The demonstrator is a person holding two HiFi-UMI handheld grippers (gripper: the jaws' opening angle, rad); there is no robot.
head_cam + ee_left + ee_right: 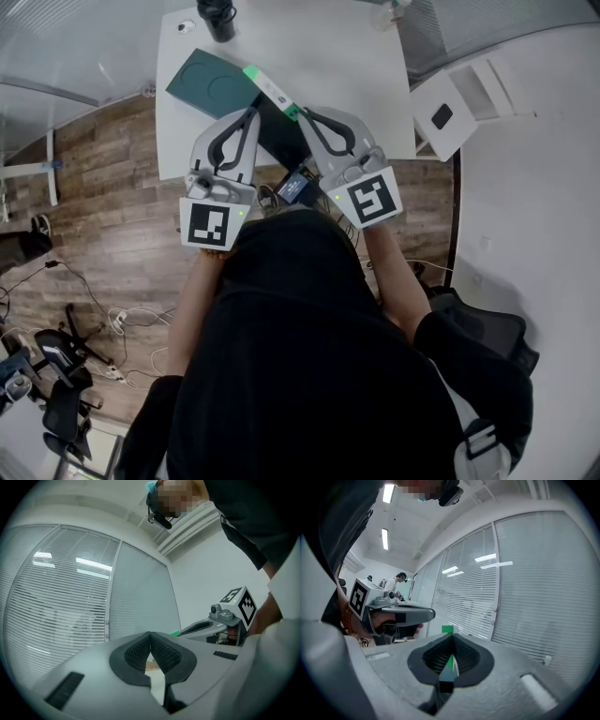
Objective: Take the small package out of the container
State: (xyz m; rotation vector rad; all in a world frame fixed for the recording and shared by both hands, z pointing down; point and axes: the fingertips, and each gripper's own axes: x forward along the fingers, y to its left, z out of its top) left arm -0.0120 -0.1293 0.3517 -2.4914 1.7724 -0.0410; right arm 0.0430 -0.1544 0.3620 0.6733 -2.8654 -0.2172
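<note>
The small package (271, 90), a long white box with green ends, is lifted at a slant above the white table (328, 56). My right gripper (302, 114) is shut on its near green end; in the right gripper view the package (450, 666) shows green and white between the pads. The dark green flat container (208, 82) lies on the table below and to the left. My left gripper (251, 113) hovers at the container's near side. Its pads (161, 653) meet at the tips with nothing seen between them.
A black cup (217, 19) and a small white object (186, 26) stand at the table's far edge. A white cabinet (457, 108) sits to the right of the table. Wooden floor with cables lies on the left. Blinds fill the windows behind.
</note>
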